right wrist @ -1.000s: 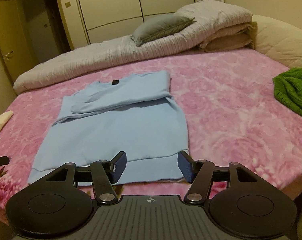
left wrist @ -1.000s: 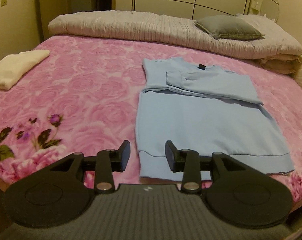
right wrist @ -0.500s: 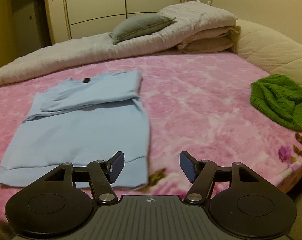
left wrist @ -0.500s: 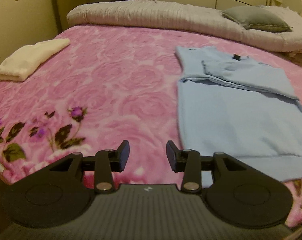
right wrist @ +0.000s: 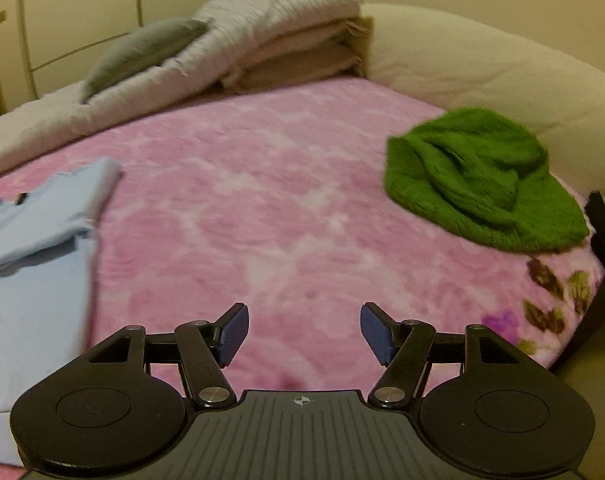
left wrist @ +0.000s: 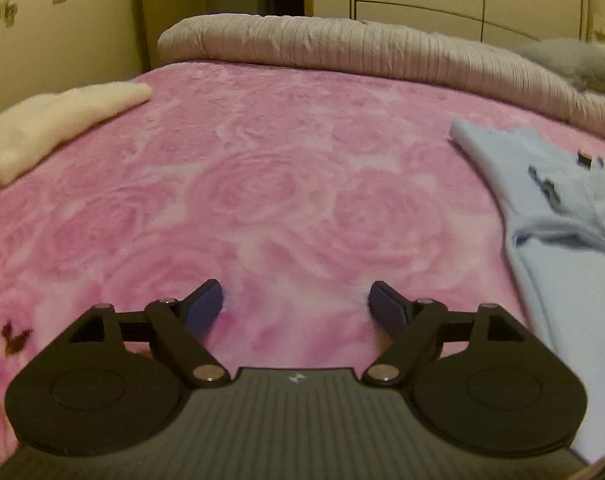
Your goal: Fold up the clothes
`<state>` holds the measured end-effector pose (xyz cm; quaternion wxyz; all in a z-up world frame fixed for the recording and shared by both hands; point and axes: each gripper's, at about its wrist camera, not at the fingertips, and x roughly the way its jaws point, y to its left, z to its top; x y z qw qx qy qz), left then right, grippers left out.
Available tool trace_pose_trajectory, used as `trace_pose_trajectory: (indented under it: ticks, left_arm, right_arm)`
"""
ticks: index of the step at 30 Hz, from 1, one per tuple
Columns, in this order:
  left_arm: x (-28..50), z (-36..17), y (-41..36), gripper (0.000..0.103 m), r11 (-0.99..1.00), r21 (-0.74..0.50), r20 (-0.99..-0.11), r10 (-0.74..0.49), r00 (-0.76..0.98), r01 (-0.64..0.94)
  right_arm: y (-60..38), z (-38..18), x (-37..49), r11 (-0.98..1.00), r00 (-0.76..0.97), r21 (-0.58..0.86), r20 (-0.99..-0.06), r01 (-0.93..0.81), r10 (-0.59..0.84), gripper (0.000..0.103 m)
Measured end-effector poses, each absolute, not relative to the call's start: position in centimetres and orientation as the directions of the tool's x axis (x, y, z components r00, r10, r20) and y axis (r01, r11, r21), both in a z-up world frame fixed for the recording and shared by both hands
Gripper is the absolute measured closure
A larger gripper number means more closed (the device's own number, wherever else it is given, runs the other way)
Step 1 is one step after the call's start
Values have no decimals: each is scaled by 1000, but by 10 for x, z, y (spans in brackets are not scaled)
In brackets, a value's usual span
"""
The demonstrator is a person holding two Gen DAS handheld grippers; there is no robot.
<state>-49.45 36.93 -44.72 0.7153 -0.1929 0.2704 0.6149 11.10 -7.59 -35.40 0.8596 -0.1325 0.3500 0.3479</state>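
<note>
Blue sweater [left wrist: 562, 216] lies right of my left gripper [left wrist: 296, 304], sleeves folded in, body fold left. Left jaws opening, nothing between; right gripper [right wrist: 302, 332] wide, empty. Green knit [right wrist: 482, 184] far right unfolded; cream garment [left wrist: 42, 128] far left folded.

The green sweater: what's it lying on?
The green sweater lies crumpled on the pink blanket, near a cream cushion behind. Whatever lies beneath the sweater itself is hidden.
</note>
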Motion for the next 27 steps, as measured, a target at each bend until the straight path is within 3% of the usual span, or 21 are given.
trace_pose_trajectory:
  ticks: [7,22,27]
  left_arm:
    - [-492,-447,370,13,150,75,-626,776,71,-986]
    - [-491,-446,370,12,146,74,-628,776,68,-987]
    - [-491,-446,369,12,144,73,-628,776,67,-987]
  right_arm:
    - [-92,-371,127,717,484,58,-700,-694,525,37]
    - [-100,-370,115,665,439,91,-684,-741,583,37]
    - [-115,-351,127,681,487,42,-666,-732,565,37]
